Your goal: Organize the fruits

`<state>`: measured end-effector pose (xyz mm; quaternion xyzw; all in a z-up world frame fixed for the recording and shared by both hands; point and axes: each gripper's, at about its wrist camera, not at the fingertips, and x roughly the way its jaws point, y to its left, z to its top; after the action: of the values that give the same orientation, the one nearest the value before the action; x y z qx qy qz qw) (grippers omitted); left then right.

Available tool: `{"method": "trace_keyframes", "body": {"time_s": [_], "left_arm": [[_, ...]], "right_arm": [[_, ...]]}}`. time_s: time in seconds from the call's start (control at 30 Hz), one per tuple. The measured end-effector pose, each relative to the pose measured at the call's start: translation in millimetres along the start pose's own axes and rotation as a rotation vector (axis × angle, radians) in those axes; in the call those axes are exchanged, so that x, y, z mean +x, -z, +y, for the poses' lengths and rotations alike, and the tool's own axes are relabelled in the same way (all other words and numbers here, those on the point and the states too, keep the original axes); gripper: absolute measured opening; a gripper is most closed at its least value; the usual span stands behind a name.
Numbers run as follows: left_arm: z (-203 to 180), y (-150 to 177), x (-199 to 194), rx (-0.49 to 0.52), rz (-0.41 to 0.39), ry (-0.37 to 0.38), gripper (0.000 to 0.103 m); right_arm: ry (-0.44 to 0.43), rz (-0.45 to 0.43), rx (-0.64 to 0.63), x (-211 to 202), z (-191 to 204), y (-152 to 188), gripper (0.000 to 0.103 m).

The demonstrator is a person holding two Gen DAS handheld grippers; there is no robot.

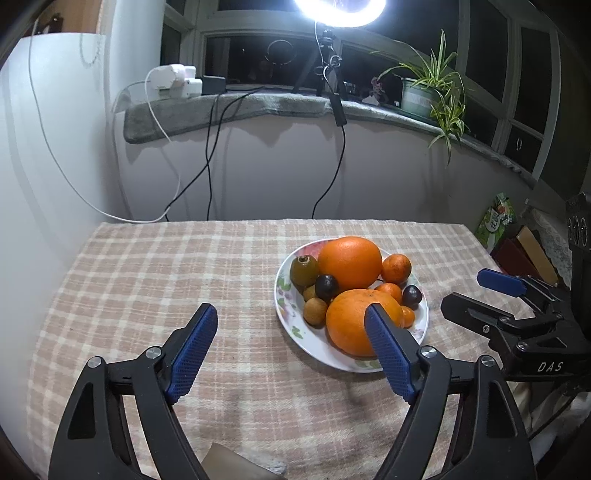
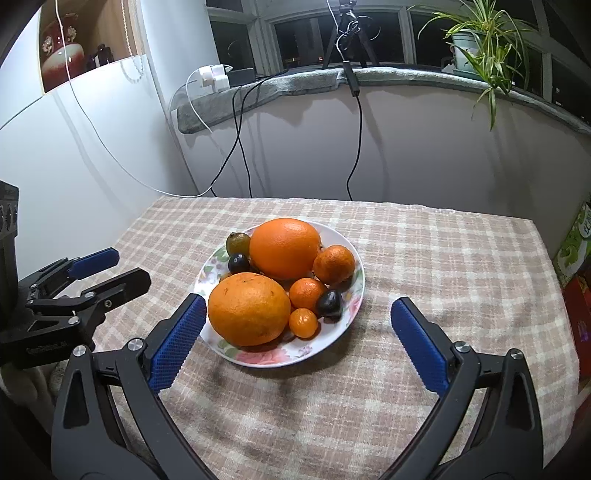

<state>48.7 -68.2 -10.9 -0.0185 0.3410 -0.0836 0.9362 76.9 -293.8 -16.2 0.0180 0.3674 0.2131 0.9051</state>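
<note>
Lamp is seen only from left; bare cloth flanks plate; both grippers gape empty.

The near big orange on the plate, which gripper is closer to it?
Right, likely. The right gripper faces the near big orange squarely; the left gripper points at bare cloth left of the plate.

White letters "DAS" stand on the black body of the right gripper, seen from the left wrist camera. The left gripper has small pale letters on its black body too, but they are too blurry to read. A green packet beside the table has writing that is too small to read.
</note>
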Motion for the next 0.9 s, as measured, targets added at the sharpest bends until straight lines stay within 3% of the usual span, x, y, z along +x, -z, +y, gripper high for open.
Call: {"method": "trace_keyframes", "body": {"time_s": [0.9], "left_arm": [[-3, 1, -12, 0.011, -0.03, -0.017, 0.084]], "right_arm": [[0.012, 0.001, 0.022, -6, -3, 3, 0.102]]}}
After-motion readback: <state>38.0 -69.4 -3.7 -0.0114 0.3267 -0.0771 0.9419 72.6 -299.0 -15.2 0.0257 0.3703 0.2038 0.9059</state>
